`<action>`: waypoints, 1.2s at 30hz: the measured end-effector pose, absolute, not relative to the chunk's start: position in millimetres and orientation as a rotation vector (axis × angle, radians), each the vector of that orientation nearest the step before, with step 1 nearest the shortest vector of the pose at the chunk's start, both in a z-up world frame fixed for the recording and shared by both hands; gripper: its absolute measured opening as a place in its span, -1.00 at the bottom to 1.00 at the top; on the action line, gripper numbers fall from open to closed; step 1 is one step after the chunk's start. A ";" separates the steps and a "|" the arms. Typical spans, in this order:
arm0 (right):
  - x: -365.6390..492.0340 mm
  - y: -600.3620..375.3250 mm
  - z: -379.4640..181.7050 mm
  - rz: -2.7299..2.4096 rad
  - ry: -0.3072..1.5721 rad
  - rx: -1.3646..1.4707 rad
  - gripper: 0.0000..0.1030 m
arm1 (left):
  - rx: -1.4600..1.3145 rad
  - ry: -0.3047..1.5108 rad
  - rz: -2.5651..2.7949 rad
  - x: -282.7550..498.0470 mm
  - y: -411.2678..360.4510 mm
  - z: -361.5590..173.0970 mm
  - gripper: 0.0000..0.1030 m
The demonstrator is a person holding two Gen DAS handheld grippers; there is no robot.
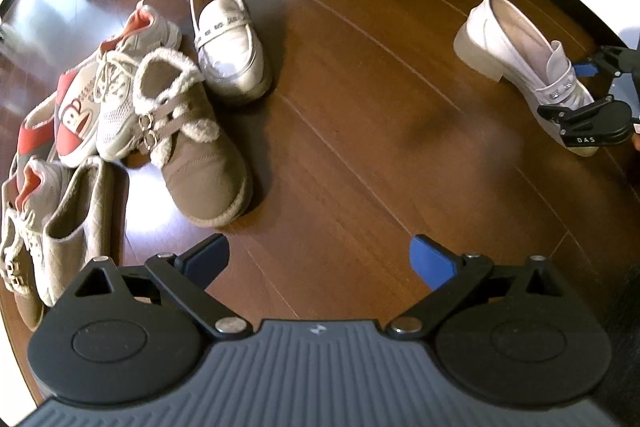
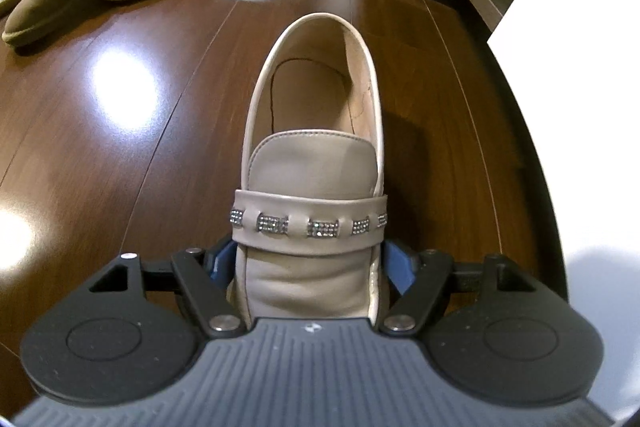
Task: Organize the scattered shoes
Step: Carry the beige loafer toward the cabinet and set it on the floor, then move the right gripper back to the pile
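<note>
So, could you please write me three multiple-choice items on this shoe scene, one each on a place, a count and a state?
1. Where is the toe of the loafer nearest the right gripper? A between its fingers; B inside a cupboard; C on a box.
2. How many studded-strap loafers are in view? A one; B two; C four.
3. The left gripper is: A open and empty; B shut on a sneaker; C shut on a boot.
Key: A, the blue pads flank the toe; B, a second loafer stands beside the pile; A, its jaws stand apart over bare floor.
</note>
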State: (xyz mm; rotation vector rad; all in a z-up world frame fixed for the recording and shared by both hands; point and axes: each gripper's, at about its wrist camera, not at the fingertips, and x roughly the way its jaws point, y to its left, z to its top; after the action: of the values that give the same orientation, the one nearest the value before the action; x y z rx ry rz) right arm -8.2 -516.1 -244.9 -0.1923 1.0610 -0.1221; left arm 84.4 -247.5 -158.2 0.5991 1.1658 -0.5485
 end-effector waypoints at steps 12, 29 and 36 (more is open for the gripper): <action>-6.7 -489.8 -239.8 -0.244 1.136 -0.250 0.82 | 0.595 1.133 -0.479 92.7 -198.3 -145.6 0.92; -27.0 -356.4 -180.1 -0.133 1.099 0.259 0.98 | 0.795 1.265 -0.186 135.1 42.9 -165.5 0.92; 15.0 -316.6 -164.2 -0.050 1.066 0.230 0.98 | 0.678 1.228 -0.203 144.2 55.8 -146.6 0.92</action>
State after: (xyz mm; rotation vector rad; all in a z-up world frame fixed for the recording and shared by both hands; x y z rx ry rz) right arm 15.0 -316.6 -164.2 0.2298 1.0657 -0.0500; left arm 144.2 55.8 -146.6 0.6783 1.2285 -0.2032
